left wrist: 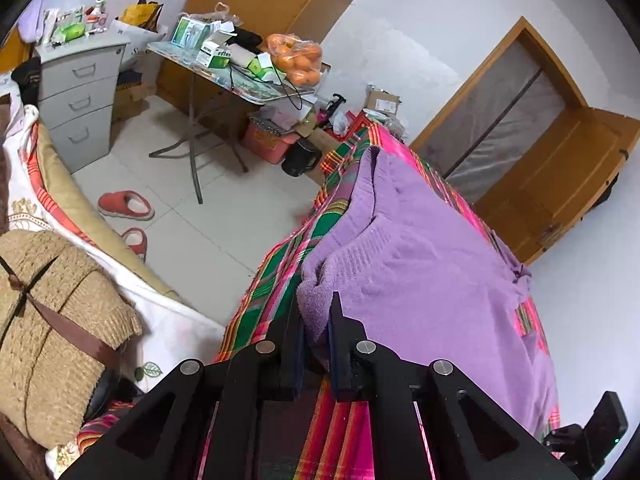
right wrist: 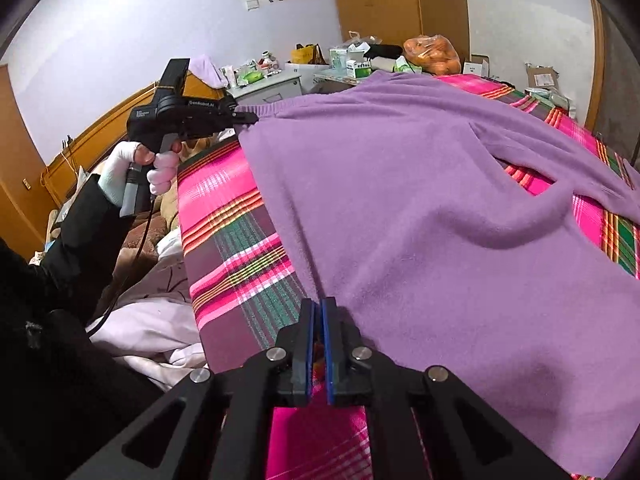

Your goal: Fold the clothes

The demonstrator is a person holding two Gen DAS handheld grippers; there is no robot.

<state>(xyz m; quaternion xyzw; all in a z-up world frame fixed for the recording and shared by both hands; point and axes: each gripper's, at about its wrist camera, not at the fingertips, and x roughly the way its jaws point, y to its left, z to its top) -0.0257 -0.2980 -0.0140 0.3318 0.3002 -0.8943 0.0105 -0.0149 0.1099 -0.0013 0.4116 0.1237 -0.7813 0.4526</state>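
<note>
Purple sweater (right wrist: 420, 208) is lying spread flat over a plaid cloth (right wrist: 228, 240) of pink, green and maroon stripes that is covering a raised surface. One sleeve (right wrist: 560, 168) is angling out toward the far right side, with a strip of the plaid showing between it and the body.

In the left wrist view, the left gripper (left wrist: 316, 320) is clamping a bunched corner of the sweater's ribbed hem (left wrist: 360, 252), the purple knit squeezed between its two black fingers (left wrist: 340, 320). The right wrist view is showing the same gripper (right wrist: 246, 118) from the side, biting the far left corner of the garment, with a white-gloved hand (right wrist: 132, 172) in a black sleeve (right wrist: 80, 232) wrapping the handle.

The right gripper (right wrist: 319, 312) is sitting at the near edge of the sweater, its blue-lined jaws drawn almost together. The purple edge is meeting the fingertips right there, but whether any knit is actually caught between the pads is not clear; only a sliver of something dark and orange is visible in the narrow gap.

Beyond the cloth, a folding table (left wrist: 240, 88) is carrying boxes and a bag of oranges (left wrist: 296, 58), a grey drawer cabinet (left wrist: 80, 96) is standing to its left, and red slippers (left wrist: 126, 206) are lying on the tiled floor (left wrist: 208, 232). A tan knitted garment (left wrist: 48, 312) is resting on the bed at the left.
</note>
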